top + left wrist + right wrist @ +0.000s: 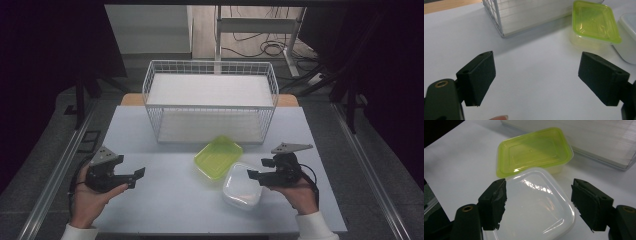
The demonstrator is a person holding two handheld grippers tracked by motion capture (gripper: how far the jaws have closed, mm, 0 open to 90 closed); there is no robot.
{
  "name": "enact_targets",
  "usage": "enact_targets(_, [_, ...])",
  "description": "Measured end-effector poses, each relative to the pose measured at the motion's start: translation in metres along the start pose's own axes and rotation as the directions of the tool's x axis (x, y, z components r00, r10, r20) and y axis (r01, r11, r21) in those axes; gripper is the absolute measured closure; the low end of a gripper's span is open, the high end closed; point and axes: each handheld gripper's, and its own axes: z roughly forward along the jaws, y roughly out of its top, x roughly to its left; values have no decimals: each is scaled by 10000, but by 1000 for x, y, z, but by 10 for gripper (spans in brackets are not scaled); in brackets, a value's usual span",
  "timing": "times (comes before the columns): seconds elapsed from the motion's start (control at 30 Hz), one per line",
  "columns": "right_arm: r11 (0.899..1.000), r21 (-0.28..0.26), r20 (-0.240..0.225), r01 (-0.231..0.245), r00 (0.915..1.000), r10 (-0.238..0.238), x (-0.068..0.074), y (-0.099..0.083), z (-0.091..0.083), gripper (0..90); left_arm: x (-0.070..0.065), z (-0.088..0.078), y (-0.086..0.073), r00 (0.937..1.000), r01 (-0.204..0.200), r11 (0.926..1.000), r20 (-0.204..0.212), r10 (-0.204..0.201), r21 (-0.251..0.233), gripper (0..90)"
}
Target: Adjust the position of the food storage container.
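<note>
A container with a lime-green lid sits at the table's middle, just in front of the wire basket. A container with a clear white lid lies against its near right side. My right gripper hovers at that white container's right edge, open. In the right gripper view the white lid lies below and between the spread jaws of the right gripper, with the green lid beyond. My left gripper rests open at the table's left with nothing between the jaws of the left gripper.
A white wire basket with a white board floor stands at the back centre of the pale table. In the left gripper view its corner is ahead on the left, and the green container and white container are on the right.
</note>
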Motion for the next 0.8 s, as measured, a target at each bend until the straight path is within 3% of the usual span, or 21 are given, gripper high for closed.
enact_targets(0.33, [9986,486,-31,208,9998,-207,1,16,4,350,-1,0,1,10000,2,10000,89,-2,6,140])
enact_targets(0.57, [9939,1040,150,371,9991,-389,-4,34,15,446,-3,3,1,9999,-67,9999,116,65,120,139])
enact_targets(0.6, [9930,1142,261,294,9991,-326,-8,39,22,524,-4,4,1,9999,-89,9999,112,87,144,139])
enact_targets(0.7, [9918,1253,363,232,9989,-280,-14,46,29,660,-5,6,0,9999,-119,9997,118,116,202,139])
enact_targets(0.73, [9918,1253,363,232,9989,-280,-14,46,29,660,-5,6,0,9999,-119,9997,118,116,202,139])
enact_targets(0.77, [9905,1362,536,187,9982,-262,-20,53,36,742,-6,7,0,9998,-132,9997,135,129,221,138])
enact_targets(0.8, [9894,1451,636,94,9978,-189,-22,56,38,764,-6,7,0,9998,-150,9996,140,147,240,139])
